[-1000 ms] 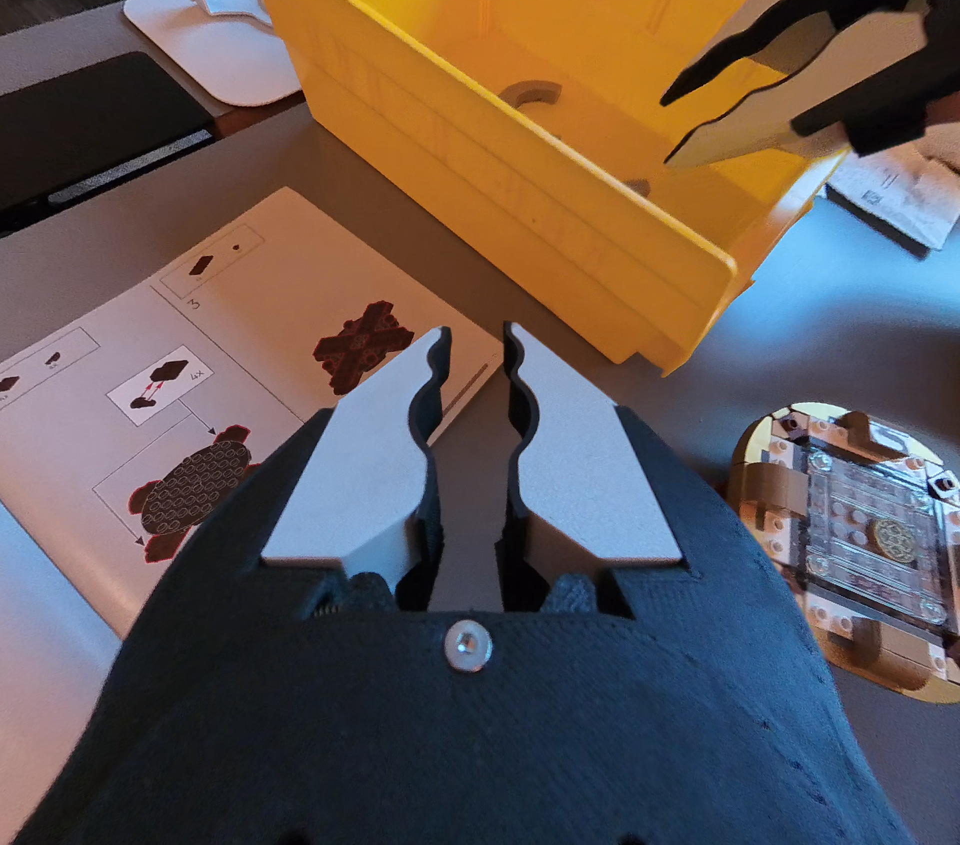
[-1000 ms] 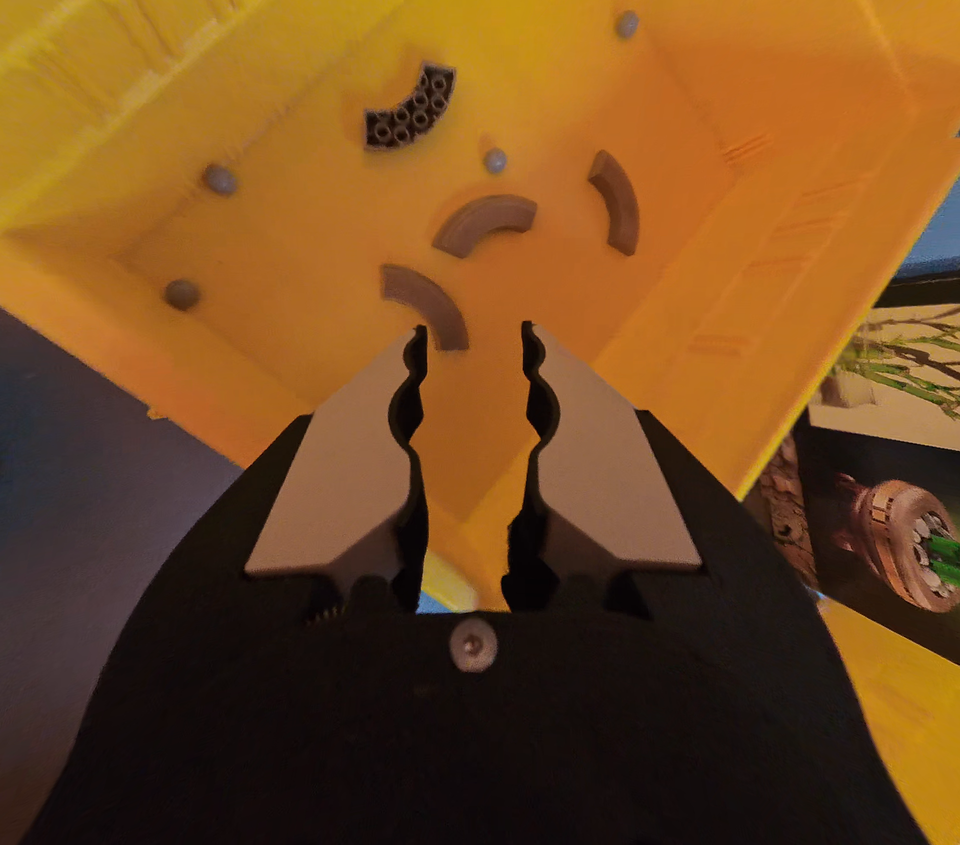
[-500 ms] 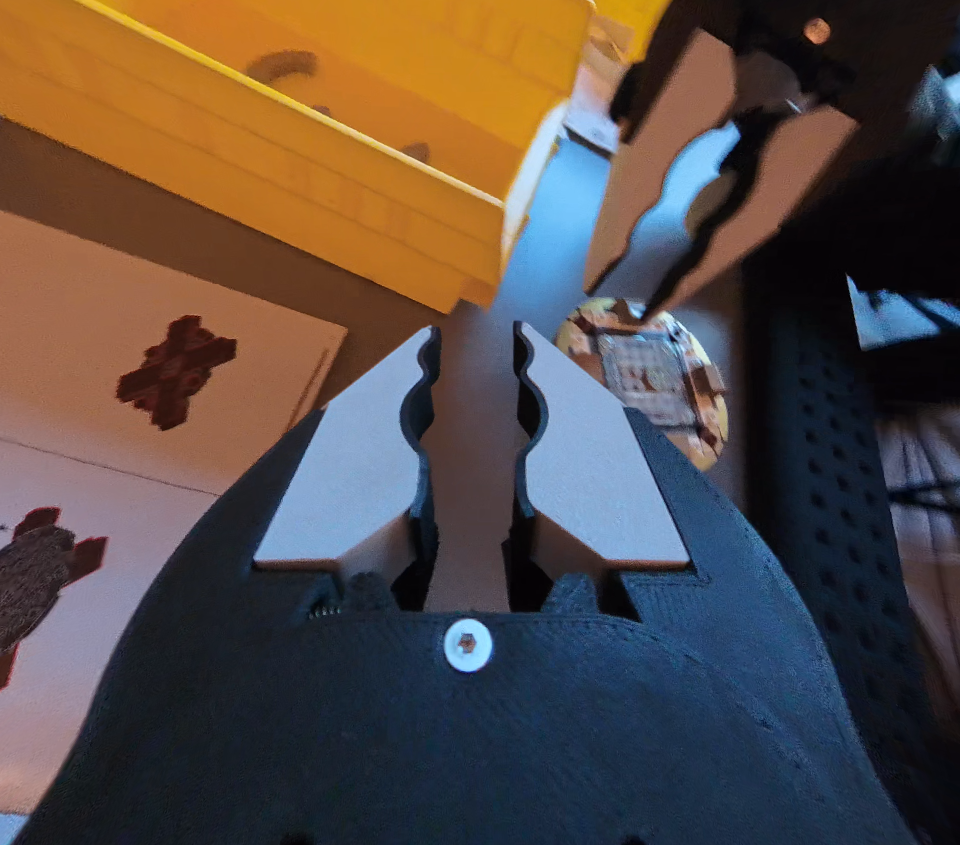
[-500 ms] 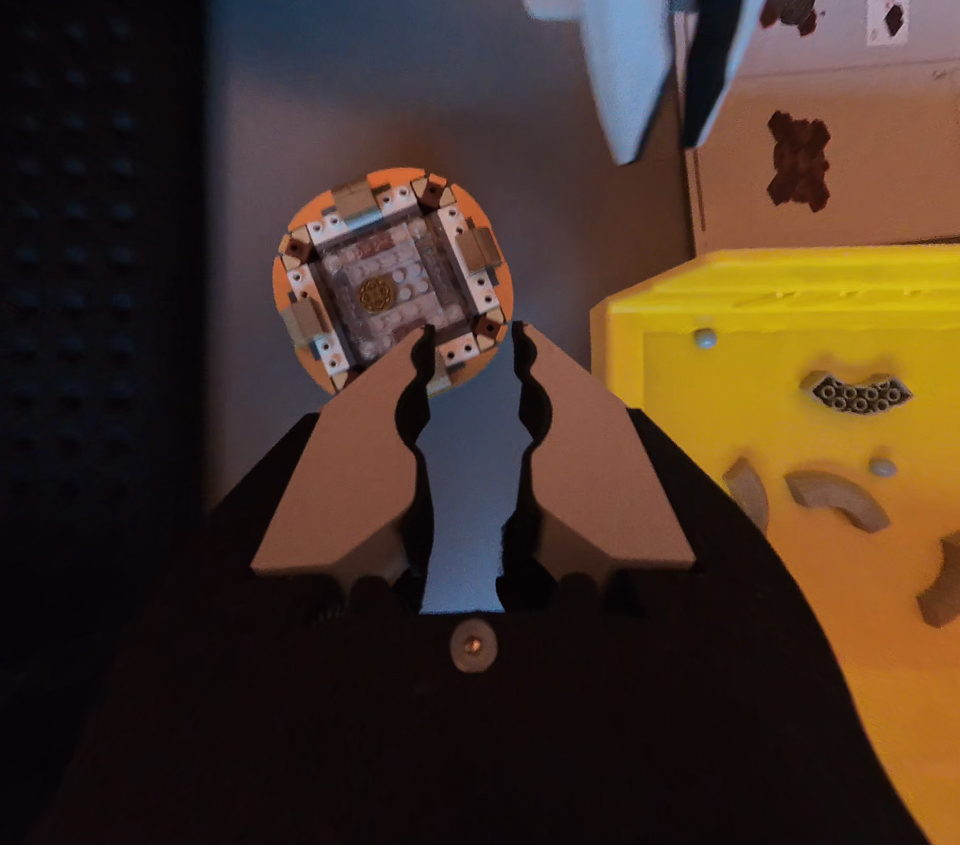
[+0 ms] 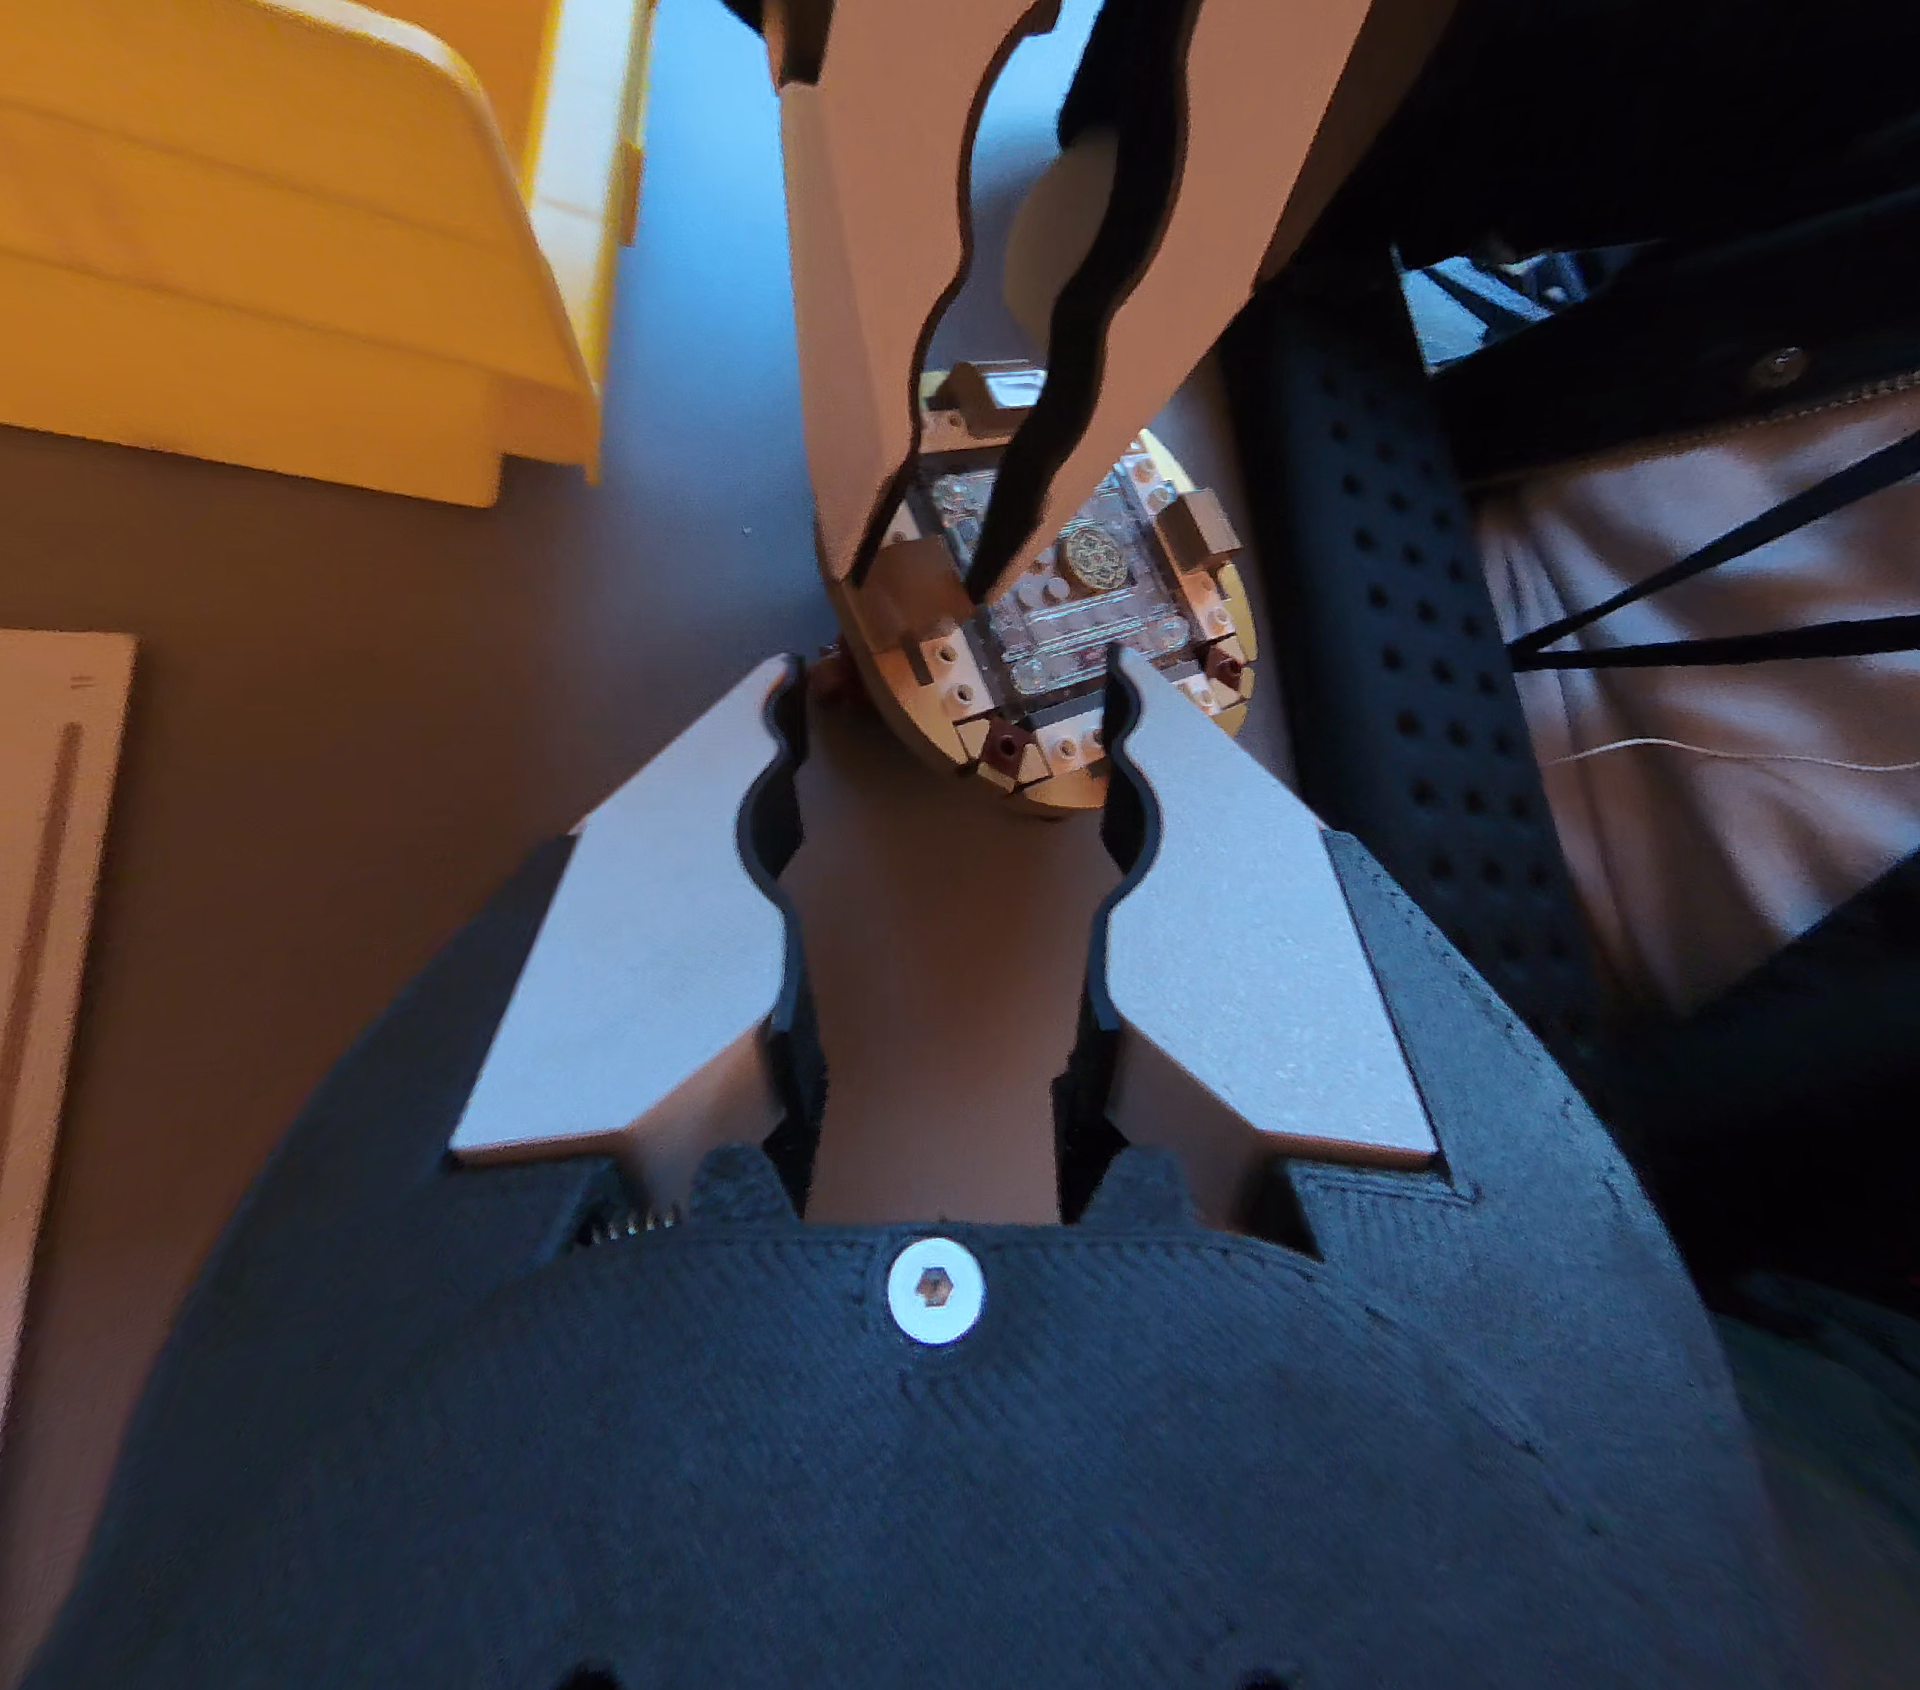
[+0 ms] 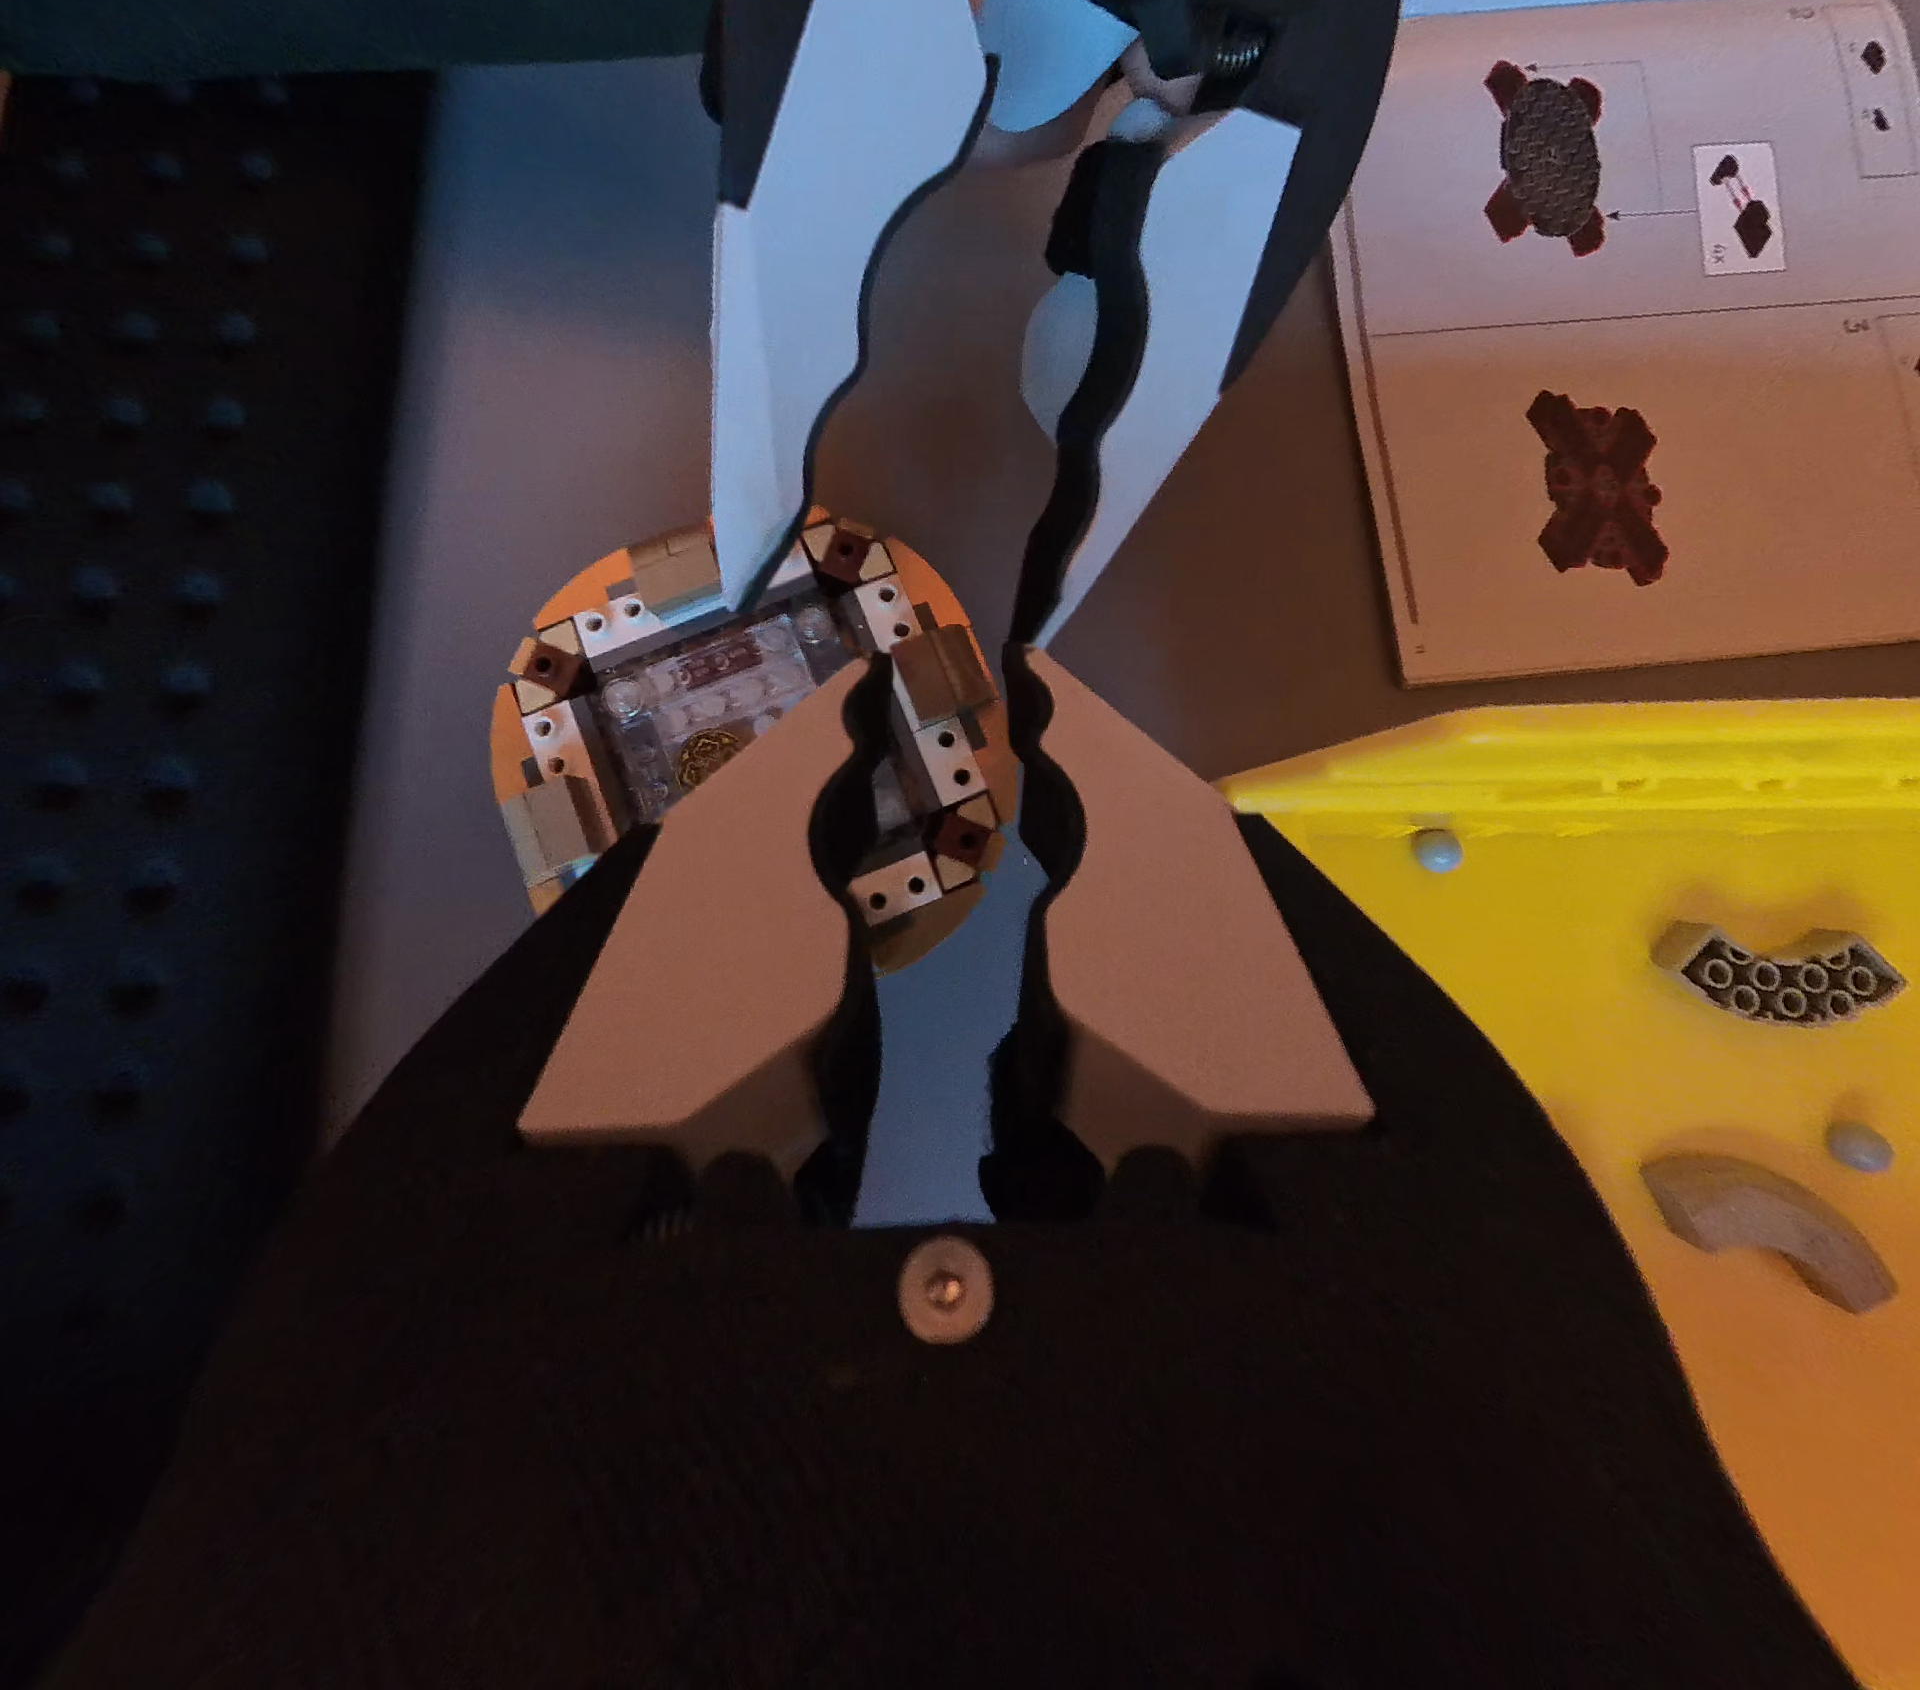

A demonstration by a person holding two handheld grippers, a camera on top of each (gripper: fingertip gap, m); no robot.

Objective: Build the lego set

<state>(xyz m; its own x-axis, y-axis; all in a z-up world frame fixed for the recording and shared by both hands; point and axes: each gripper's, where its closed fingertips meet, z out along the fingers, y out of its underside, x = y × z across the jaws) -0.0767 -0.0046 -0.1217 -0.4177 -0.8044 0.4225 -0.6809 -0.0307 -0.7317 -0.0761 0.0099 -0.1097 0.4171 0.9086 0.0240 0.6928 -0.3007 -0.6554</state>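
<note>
1. Your left gripper (image 5: 951, 669) is sitting low over the grey table (image 5: 364, 601), fingers spread wide w/ nothing between them.
2. The round lego build (image 5: 1091, 601) (tan disc w/ white, brown and clear bricks on top) is lying on the table just past your left fingertips, which are flanking its near edge; can't tell if they're touching it.
3. Your right gripper (image 6: 951, 658) is coming at the build from the opposite side, fingers at a narrow gap, tips straddling a tan brick (image 6: 940, 669) on the build's rim. In the left wrist view the same gripper (image 5: 914, 580) is reaching down from above onto that rim. Whether it's actually gripping the brick or just around it: can't tell.
4. A yellow bin (image 6: 1558, 913) is standing just beside the build, holding curved grey pieces (image 6: 1756, 1235) and small round studs (image 6: 1439, 854).
5. An open instruction booklet (image 6: 1662, 352) is lying on the table beyond the bin.
6. A dark studded mat (image 6: 156, 497) is lying on the build's other side.
</note>
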